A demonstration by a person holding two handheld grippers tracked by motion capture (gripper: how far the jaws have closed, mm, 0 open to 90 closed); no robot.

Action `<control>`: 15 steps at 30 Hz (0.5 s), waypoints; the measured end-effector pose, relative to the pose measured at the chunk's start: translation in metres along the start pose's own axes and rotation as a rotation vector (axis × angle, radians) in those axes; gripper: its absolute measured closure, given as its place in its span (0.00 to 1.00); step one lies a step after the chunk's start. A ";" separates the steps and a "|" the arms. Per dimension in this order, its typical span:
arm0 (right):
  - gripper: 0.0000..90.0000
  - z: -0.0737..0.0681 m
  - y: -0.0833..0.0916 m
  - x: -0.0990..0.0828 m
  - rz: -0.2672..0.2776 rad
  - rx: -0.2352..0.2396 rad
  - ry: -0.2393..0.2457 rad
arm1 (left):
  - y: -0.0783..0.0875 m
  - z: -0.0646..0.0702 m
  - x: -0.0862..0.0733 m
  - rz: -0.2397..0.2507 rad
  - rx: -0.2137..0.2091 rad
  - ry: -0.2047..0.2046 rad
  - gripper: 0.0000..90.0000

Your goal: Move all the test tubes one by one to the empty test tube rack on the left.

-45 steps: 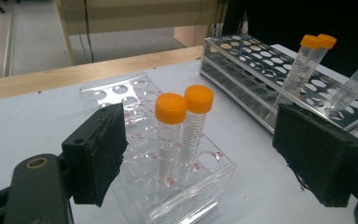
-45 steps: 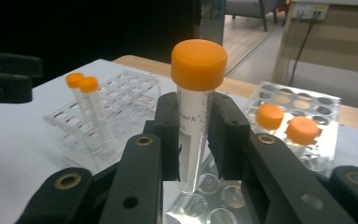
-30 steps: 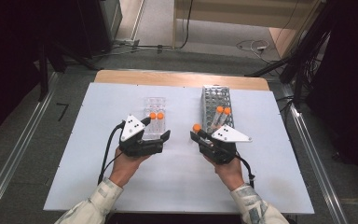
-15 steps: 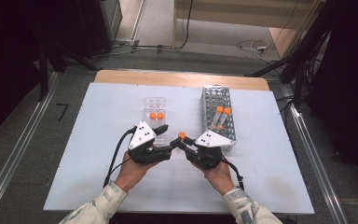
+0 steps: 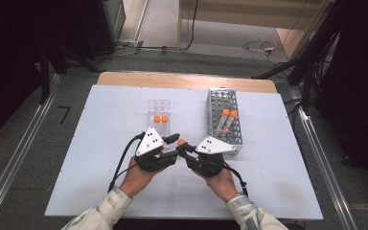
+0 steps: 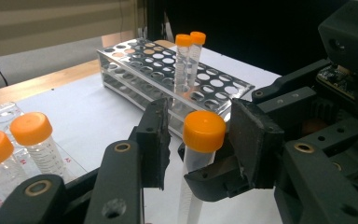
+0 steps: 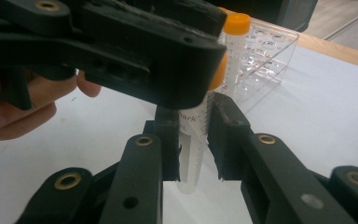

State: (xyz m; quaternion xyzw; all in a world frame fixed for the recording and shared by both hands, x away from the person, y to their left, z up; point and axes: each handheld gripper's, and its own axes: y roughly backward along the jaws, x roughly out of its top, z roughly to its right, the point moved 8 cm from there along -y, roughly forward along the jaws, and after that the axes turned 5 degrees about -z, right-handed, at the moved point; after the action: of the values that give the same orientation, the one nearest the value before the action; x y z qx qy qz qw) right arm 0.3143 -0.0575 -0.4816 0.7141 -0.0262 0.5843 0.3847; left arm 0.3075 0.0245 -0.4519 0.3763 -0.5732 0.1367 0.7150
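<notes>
- Tube [image 6: 200,154]: a clear plastic tube with an orange screw cap [image 5: 181,142], held upright above the white table [image 5: 100,191], between the two grippers near the table's middle. Printed marks run down its wall in the right gripper view [image 7: 196,140].
- Right gripper [image 5: 186,149]: its jaws are clamped on the tube's body below the cap, one pad on each side, so the tube is carried by this gripper.
- Left gripper [image 6: 200,128]: its jaws have just been closing and now stand to either side of the orange cap. A gap shows between the left pad and the cap; whether the right pad touches the cap cannot be told. The cap lies between the pads without a visible grip.
- Hands: the left hand [image 5: 136,175] and the right hand [image 5: 223,181] come in from the near edge, the grippers pointing towards each other.
- Clear rack [image 5: 159,108]: stands just beyond the left gripper and holds two orange-capped tubes [image 5: 160,119] side by side.
- Metal rack [image 5: 223,103]: a perforated rack to the right of the clear one, beyond the right gripper, with two capped tubes [image 5: 228,117] standing in its holes, leaning a little.
- Table surround: a wooden strip [image 5: 182,80] along the far edge and dark floor beyond.
</notes>
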 end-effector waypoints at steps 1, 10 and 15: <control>0.80 -0.001 0.000 0.000 -0.001 0.001 0.000 | 0.000 0.000 0.000 0.000 -0.001 0.000 0.67; 0.80 -0.002 0.000 0.000 -0.003 0.007 -0.004 | -0.002 0.001 -0.003 -0.010 0.002 -0.005 0.76; 0.80 -0.002 0.000 0.000 -0.003 0.008 -0.007 | -0.002 0.000 -0.002 -0.007 0.004 -0.003 0.77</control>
State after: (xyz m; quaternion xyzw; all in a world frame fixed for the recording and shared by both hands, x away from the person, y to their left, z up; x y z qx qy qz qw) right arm 0.3130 -0.0567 -0.4820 0.7180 -0.0241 0.5811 0.3824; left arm 0.3075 0.0237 -0.4547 0.3798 -0.5726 0.1349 0.7139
